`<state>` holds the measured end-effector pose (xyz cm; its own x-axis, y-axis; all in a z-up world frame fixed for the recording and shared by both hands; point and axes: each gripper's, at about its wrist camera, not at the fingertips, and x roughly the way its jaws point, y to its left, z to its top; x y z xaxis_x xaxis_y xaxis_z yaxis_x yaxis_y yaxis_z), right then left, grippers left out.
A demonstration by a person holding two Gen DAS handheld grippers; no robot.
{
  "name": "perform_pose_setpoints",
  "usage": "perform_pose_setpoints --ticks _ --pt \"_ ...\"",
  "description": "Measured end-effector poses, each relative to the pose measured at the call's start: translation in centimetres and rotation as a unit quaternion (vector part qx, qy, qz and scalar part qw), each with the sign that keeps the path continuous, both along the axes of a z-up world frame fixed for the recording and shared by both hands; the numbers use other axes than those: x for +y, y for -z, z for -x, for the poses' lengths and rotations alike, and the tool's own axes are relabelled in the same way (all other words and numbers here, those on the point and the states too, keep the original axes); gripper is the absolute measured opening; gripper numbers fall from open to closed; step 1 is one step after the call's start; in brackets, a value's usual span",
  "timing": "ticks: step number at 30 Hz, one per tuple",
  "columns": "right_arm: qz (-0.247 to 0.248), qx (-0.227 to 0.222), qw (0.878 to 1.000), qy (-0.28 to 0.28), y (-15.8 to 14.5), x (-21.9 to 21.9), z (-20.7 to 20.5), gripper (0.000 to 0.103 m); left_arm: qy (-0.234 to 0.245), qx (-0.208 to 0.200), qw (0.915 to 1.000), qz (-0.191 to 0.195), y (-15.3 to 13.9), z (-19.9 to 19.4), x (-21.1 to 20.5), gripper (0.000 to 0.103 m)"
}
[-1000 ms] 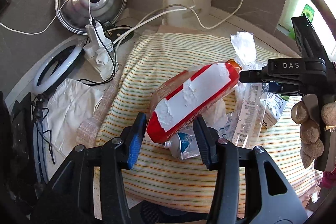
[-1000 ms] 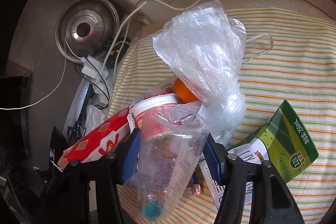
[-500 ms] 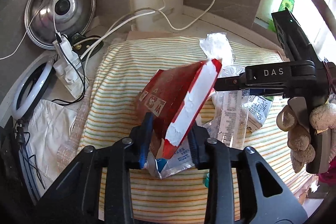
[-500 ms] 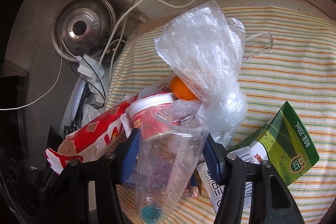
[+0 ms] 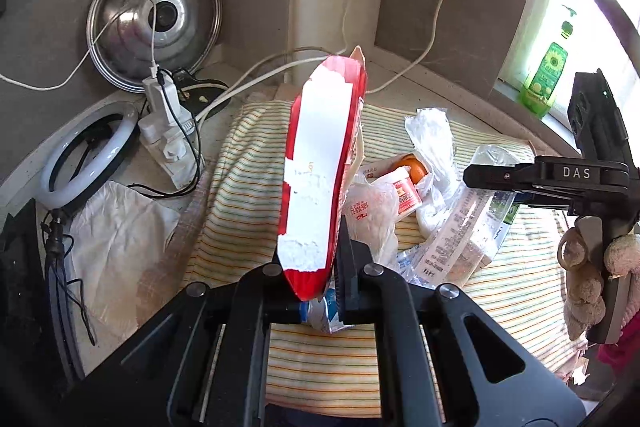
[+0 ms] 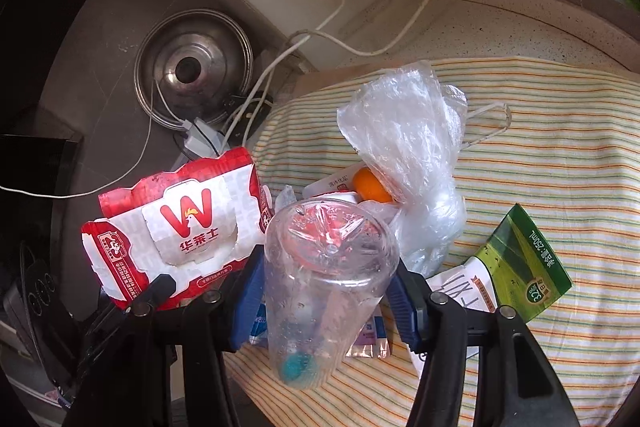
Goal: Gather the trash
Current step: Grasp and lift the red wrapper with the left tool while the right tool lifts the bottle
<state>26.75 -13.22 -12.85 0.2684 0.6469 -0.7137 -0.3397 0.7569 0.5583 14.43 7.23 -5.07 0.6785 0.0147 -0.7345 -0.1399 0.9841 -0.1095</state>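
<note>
My left gripper [image 5: 310, 285] is shut on a flattened red and white paper box [image 5: 318, 183] and holds it upright above the striped cloth [image 5: 248, 195]. The box also shows in the right wrist view [image 6: 180, 227], with its W logo facing me. My right gripper [image 6: 326, 291] is shut on a clear plastic cup [image 6: 326, 275], upright between its blue pads. The trash pile lies on the cloth: a crumpled clear plastic bag [image 6: 408, 155], an orange [image 6: 370, 185], a small red and white cup [image 5: 406, 193] and a green drink carton [image 6: 524, 263].
A steel pot lid [image 5: 154, 21] leans on the wall at the back left. A white power strip with cables [image 5: 166, 131], a ring light [image 5: 86, 155] and a white bag [image 5: 120, 227] lie left of the cloth. A green bottle [image 5: 546, 79] stands on the windowsill.
My left gripper has closed on the red box and lifted it from lying flat to standing upright. The right gripper still holds the clear cup in about the same place.
</note>
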Motion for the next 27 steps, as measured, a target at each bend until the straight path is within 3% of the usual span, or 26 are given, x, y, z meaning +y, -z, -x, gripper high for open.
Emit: perform_pose_setpoints --ticks 13,27 --pt "-0.002 -0.058 0.998 0.021 -3.8 -1.6 5.1 0.058 -0.021 -0.012 0.9996 0.014 -1.8 6.9 2.9 0.007" --pt "-0.01 -0.067 0.997 0.03 -5.4 -1.7 12.9 0.058 -0.019 -0.006 0.9991 0.036 -1.3 14.7 4.3 0.007"
